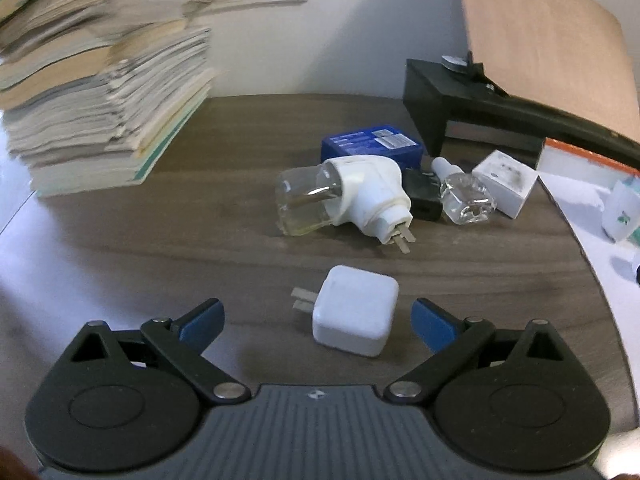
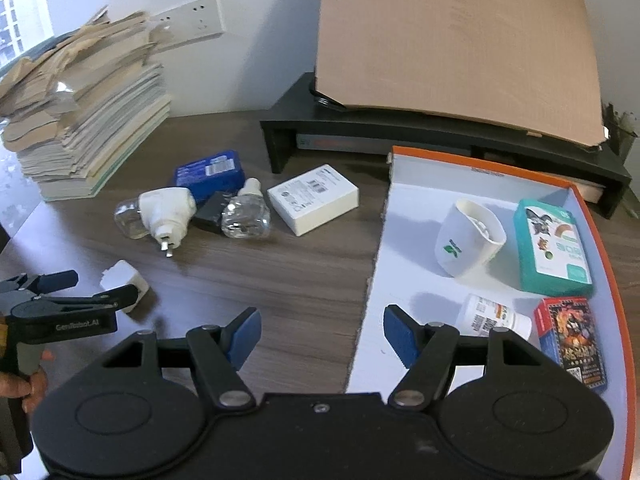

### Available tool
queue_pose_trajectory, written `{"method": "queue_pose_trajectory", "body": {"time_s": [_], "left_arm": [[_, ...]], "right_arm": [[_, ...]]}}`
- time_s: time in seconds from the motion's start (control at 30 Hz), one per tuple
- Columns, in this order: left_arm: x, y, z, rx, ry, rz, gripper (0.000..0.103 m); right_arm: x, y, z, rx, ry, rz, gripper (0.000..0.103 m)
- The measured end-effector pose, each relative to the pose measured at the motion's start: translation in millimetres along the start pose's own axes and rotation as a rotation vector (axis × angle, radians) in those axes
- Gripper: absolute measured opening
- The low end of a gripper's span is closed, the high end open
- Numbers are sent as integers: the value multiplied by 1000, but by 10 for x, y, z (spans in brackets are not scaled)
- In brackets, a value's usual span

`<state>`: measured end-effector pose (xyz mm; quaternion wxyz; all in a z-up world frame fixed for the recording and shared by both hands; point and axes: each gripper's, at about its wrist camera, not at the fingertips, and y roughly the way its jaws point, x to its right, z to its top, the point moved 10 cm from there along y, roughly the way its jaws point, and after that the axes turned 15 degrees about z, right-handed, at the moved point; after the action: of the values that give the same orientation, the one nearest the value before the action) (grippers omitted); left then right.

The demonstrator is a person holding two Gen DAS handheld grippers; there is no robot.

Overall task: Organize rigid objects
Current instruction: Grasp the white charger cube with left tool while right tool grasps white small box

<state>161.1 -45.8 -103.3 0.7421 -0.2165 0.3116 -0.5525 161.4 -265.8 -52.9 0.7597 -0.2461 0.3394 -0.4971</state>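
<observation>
Left gripper (image 1: 318, 322) fully spread around white charger (image 1: 355, 315) on desk (image 1: 200, 240) — no contact; right gripper (image 2: 322, 336) half open — empty.

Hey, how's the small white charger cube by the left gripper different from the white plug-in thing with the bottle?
The charger cube is a plain rounded block; the plug-in unit is angled and carries a clear bottle. The cube lies alone nearer the left gripper; the unit sits farther back in a cluster. Both are white, with two prongs.

matt white plastic charger (image 1: 355, 314) on a wood-grain table (image 1: 200, 240); clear glossy bottle (image 1: 466, 196); rough-edged paper stack (image 1: 108, 100).
</observation>
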Motion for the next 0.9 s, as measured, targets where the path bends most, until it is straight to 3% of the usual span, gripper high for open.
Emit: {"method": "queue_pose_trajectory", "body": {"time_s": [0.1, 0.17, 0.2, 0.3, 0.33, 0.73, 0.83, 0.9], "left_arm": [[34, 91, -15, -3, 18, -8, 100], [62, 134, -42, -9, 18, -31, 89], [68, 148, -59, -15, 11, -44, 88], [85, 114, -43, 22, 11, -63, 73], [98, 105, -30, 30, 15, -73, 59], [102, 30, 158, 0, -72, -116, 58], [117, -44, 232, 9, -88, -127, 58], [123, -89, 269, 11, -102, -133, 58]], "right_arm": [[35, 13, 7, 0, 13, -18, 81], [55, 20, 17, 2, 18, -28, 81], [64, 28, 22, 2, 21, -33, 81], [92, 61, 45, 2, 33, -44, 81], [100, 74, 57, 3, 35, -45, 81], [185, 386, 419, 11, -30, -8, 82], [156, 565, 557, -10, -115, 38, 91], [139, 697, 662, -27, -191, 49, 92]]}}
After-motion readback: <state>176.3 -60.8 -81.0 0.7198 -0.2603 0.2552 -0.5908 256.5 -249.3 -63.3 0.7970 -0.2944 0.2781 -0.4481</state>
